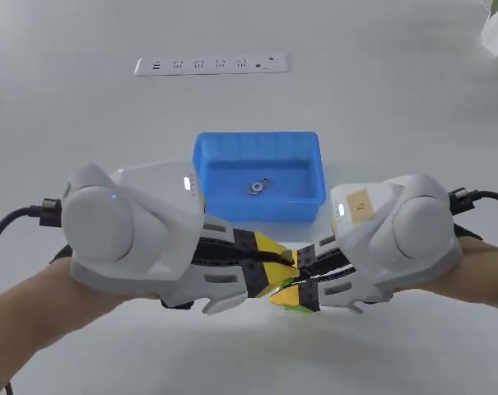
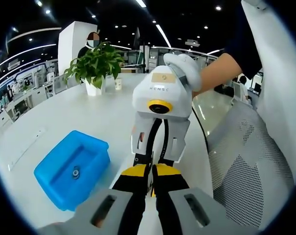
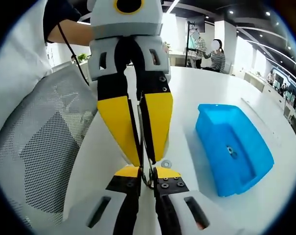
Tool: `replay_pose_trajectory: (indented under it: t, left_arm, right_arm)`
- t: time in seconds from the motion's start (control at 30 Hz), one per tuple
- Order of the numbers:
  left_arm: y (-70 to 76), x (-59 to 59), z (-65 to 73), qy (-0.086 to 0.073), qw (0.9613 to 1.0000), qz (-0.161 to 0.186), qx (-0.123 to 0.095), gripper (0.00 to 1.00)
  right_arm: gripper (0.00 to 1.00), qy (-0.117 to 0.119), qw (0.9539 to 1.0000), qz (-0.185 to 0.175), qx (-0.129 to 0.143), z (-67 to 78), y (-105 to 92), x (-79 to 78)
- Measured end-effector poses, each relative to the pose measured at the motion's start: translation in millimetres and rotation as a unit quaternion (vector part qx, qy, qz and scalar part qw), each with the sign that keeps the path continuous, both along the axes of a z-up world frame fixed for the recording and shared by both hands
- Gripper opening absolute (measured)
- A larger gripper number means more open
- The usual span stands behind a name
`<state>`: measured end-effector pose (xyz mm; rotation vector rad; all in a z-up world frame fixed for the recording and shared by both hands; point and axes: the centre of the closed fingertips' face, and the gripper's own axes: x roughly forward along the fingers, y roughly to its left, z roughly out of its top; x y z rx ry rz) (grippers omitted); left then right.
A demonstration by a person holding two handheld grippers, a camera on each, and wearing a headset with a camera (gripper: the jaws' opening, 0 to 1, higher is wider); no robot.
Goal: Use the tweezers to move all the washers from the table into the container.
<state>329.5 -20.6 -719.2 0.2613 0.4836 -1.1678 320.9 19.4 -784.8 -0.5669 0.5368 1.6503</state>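
fingers: left gripper (image 3: pixel 145 157) and right gripper (image 3: pixel 148 173) both clamped tip-to-tip on the tweezers (image 3: pixel 142 132), run 12-to-6 | loose washer (image 3: pixel 166 164) spotted on the desk (image 3: pixel 196 98), just beside the tips at 1 o'clock | container (image 3: pixel 212 143) sat off at 3 o'clock

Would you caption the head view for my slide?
Left gripper and right gripper meet tip to tip before a blue bin holding washers.

On top of the right hand-held gripper (image 1: pixel 288 290), a tan sticker (image 1: pixel 360 205): bears one handwritten mark resembling "5", too blurred to confirm. In the left gripper view, across that gripper's white housing (image 2: pixel 179 98), faint grey lettering (image 2: pixel 157 89): reads roughly "HENSC", too small to be sure.
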Motion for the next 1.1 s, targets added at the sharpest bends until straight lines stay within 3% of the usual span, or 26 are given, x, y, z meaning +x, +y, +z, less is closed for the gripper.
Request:
replay_pose_trajectory:
  t: [0.33, 0.43, 0.83, 0.93, 1.1]
  left_arm:
    - [4.8, 2.9, -1.1, 0.014, 0.9998, 0.015, -0.005, 0.08]
    - [7.1, 2.3, -0.1, 0.026, 0.9994, 0.018, -0.012, 0.12]
    - [9.3, 0.5, 4.0, 0.024, 0.9995, 0.017, -0.009, 0.17]
    - [14.4, -1.2, 5.1, 0.02, 0.9996, 0.019, 0.0, 0.18]
    - [30.8, -2.4, 12.0, 0.022, 0.9989, 0.041, -0.005, 0.2]
  right_arm:
    - [0.1, 0.002, 1.0, -0.006, 0.003, -0.1, 1.1, -0.1]
    - [0.1, 0.004, 1.0, -0.006, 0.004, 0.1, 1.7, -1.0]
    - [0.09, 0.009, 0.9999, -0.012, 0.007, 2.0, 2.3, -0.7]
    - [0.09, 0.01, 0.9998, -0.014, 0.007, 3.0, 2.1, 0.4]
    - [0.09, 0.013, 0.9997, -0.02, 0.01, 10.2, 2.2, 1.5]
